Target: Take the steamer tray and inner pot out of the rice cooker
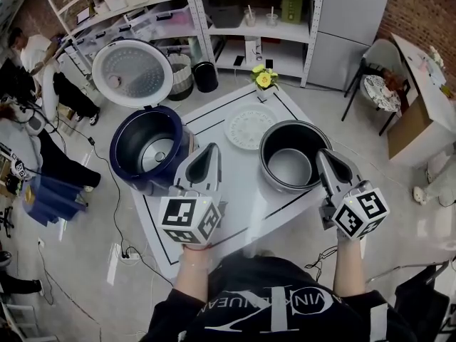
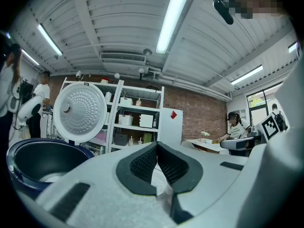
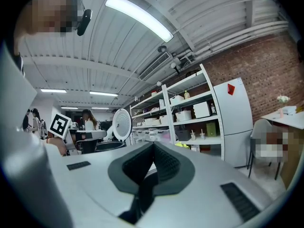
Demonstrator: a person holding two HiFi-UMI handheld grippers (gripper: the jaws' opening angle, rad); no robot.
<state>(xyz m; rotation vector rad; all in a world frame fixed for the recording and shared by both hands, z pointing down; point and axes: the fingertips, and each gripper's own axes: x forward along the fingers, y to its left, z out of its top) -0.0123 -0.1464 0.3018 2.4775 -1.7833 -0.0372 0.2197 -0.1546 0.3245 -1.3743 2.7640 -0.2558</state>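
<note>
The dark blue rice cooker (image 1: 148,148) stands at the table's left with its lid (image 1: 132,73) swung up; its cavity holds no pot. The grey inner pot (image 1: 293,155) sits on the table at the right. The white round steamer tray (image 1: 250,126) lies flat between them, farther back. My left gripper (image 1: 212,150) hovers just right of the cooker, shut and holding nothing. My right gripper (image 1: 322,155) hovers over the pot's right rim, also shut and holding nothing. In the left gripper view the cooker (image 2: 35,160) and lid (image 2: 79,111) show at the left.
A white table (image 1: 235,198) with black lines carries everything. Yellow flowers (image 1: 263,79) stand at its far edge. White shelves (image 1: 235,20) and a black bin (image 1: 205,76) are behind. A chair (image 1: 381,84) and a desk (image 1: 427,84) stand at the right, cables (image 1: 107,191) on the floor at the left.
</note>
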